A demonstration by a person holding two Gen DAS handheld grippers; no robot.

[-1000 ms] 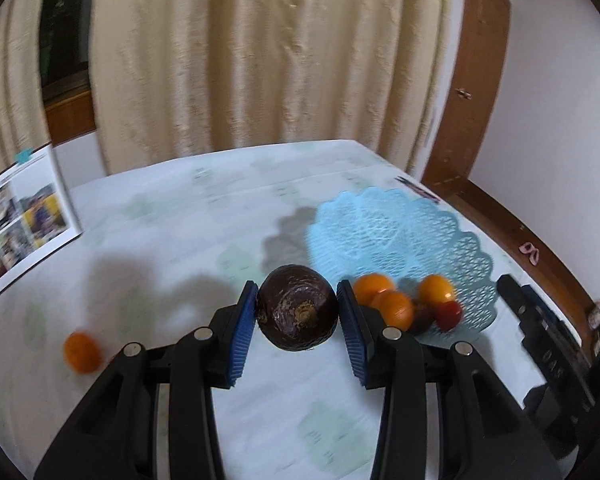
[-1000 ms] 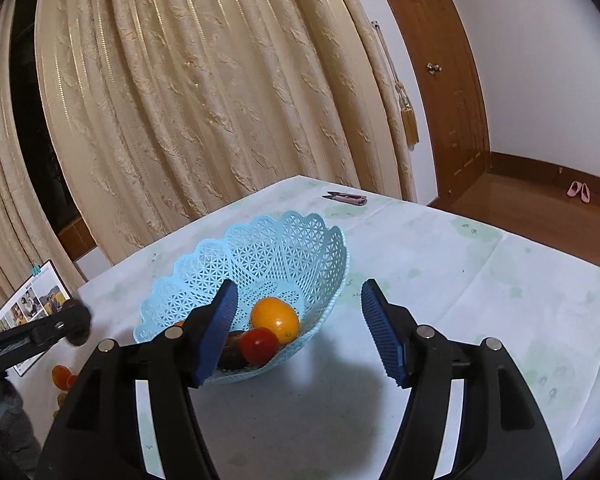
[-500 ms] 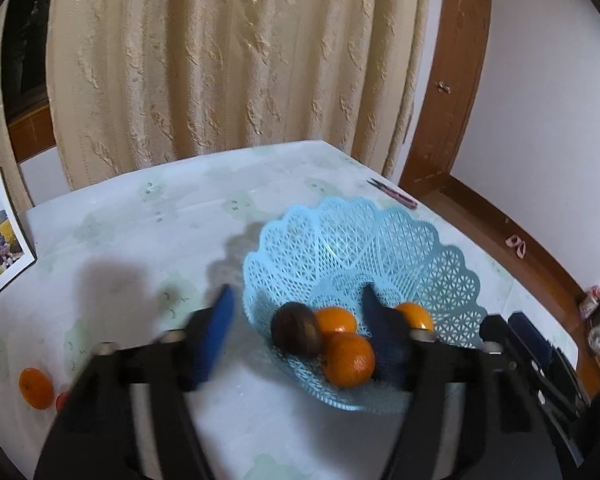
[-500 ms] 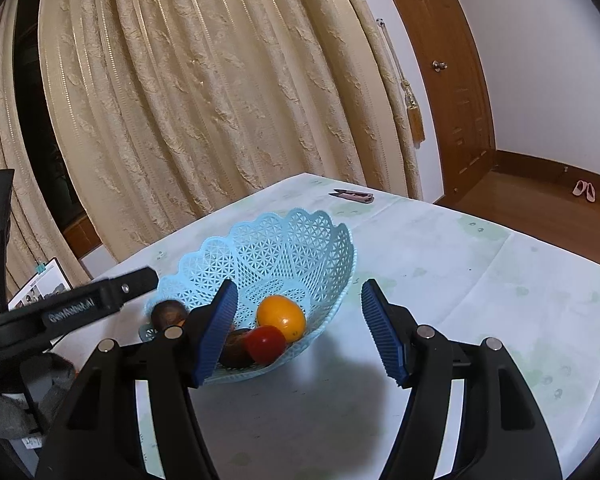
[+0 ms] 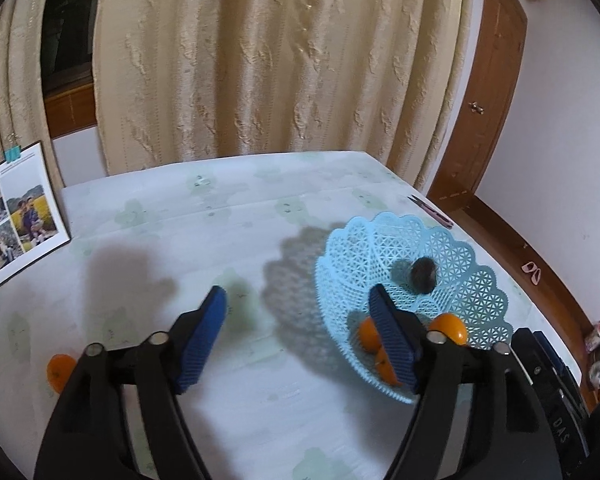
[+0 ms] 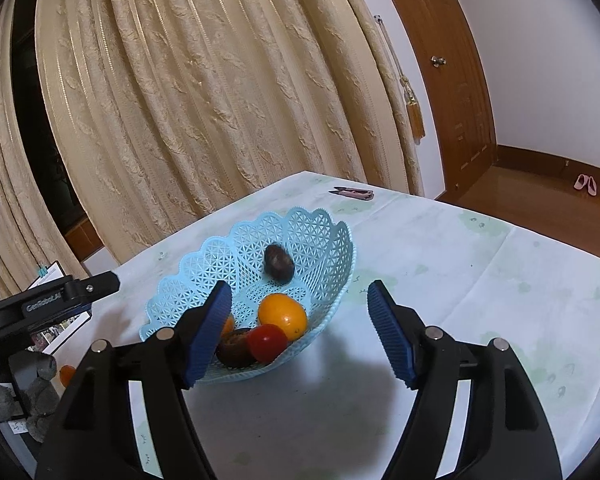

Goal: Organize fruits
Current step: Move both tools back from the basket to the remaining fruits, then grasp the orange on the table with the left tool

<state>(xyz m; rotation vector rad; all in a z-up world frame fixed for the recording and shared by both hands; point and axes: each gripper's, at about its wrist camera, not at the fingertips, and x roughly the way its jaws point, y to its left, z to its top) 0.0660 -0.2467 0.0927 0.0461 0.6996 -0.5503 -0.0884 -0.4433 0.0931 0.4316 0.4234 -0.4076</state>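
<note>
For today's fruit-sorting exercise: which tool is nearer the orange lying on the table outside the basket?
Left. The left tool is beside the orange, while the right tool is on the basket's far side.

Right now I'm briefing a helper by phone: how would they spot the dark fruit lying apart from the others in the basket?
Find the blue lattice basket on the table. The dark brown fruit lies alone high on its inner wall, apart from the oranges and red fruit clustered at the bottom.

Legible text: "GenRobot.AI", white lettering on side of left gripper (image 6: 52, 304) body, right-wrist view; last chars partly cut off. "DAS" on black device (image 5: 556, 412) at lower right, left-wrist view. Caption on photo sheet (image 5: 16, 216): too small to read.
</note>
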